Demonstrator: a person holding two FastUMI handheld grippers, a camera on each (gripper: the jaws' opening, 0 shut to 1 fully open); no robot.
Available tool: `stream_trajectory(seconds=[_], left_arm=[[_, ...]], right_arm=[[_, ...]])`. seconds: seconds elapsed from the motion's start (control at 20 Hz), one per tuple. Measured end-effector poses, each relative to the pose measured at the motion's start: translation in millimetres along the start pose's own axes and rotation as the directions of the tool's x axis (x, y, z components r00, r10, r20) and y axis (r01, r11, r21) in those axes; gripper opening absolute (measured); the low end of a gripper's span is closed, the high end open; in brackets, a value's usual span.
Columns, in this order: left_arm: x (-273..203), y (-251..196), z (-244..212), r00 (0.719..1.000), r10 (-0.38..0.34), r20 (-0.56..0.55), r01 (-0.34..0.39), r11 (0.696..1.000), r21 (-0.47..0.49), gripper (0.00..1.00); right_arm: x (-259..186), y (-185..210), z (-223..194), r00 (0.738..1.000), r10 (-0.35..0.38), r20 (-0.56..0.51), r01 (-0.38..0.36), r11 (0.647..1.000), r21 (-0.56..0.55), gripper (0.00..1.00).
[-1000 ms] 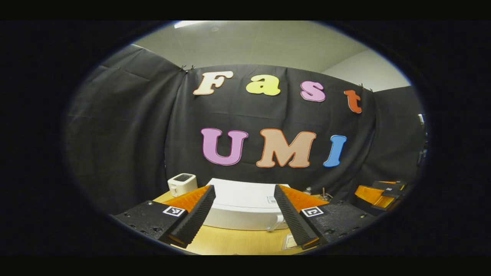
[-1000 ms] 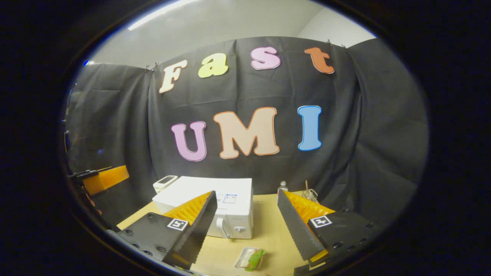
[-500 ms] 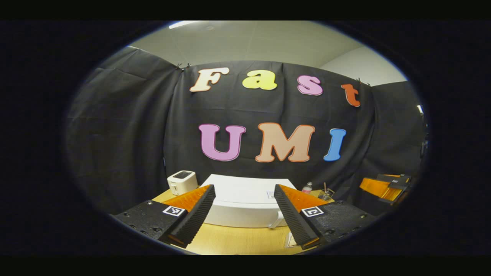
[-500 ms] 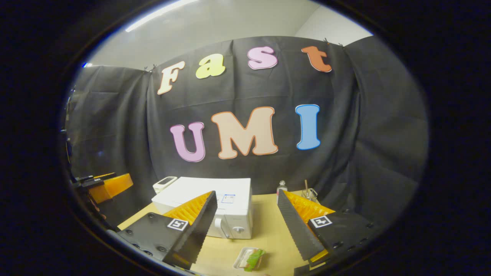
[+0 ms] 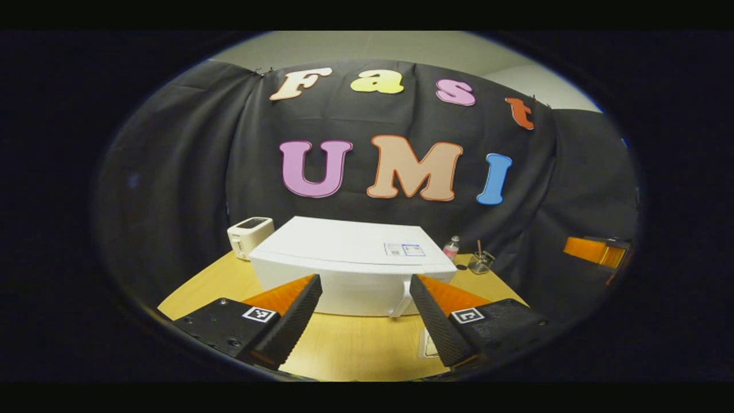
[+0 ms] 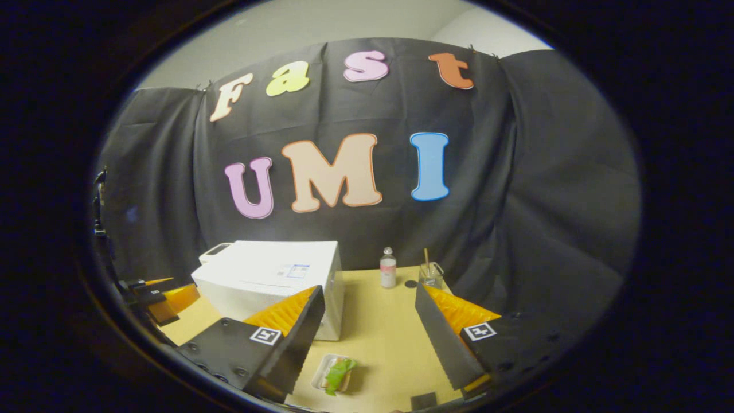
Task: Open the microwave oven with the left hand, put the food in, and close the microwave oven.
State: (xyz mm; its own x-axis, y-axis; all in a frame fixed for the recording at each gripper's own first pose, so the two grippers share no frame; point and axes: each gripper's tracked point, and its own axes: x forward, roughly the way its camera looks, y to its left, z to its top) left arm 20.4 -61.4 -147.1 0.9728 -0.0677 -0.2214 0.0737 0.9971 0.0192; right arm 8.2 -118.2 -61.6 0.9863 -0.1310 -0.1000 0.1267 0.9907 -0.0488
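now closer to microwave [image 5: 350, 258], tongs [image 5: 367, 312] lower

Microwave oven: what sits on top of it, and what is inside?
On the microwave oven, two small stickers lie flat on its top. Its door is closed, so the inside is hidden.

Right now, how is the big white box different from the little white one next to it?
The microwave is far bigger than the toaster. The microwave is wide with a flat top bearing stickers; the toaster has a dark top. The microwave has a door handle in front; the toaster shows none. Both are white and sit on the wooden table.
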Motion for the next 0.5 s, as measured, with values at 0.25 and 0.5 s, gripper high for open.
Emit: stream_trajectory(seconds=[0.25, 0.5], left_arm=[[28.8, -29.8, -40.8, 0.997, -0.016, -0.070, 0.016, 1.000, -0.006, 0.95], [64.4, -51.3, -69.7, 0.993, -0.026, -0.119, 0.025, 1.000, -0.006, 0.91]], right_arm=[[6.4, -22.8, -19.1, 0.999, 0.026, -0.029, -0.026, 1.000, 0.012, 0.99], [16.0, -42.2, -30.6, 0.998, 0.040, -0.055, -0.040, 0.999, 0.012, 0.92]])
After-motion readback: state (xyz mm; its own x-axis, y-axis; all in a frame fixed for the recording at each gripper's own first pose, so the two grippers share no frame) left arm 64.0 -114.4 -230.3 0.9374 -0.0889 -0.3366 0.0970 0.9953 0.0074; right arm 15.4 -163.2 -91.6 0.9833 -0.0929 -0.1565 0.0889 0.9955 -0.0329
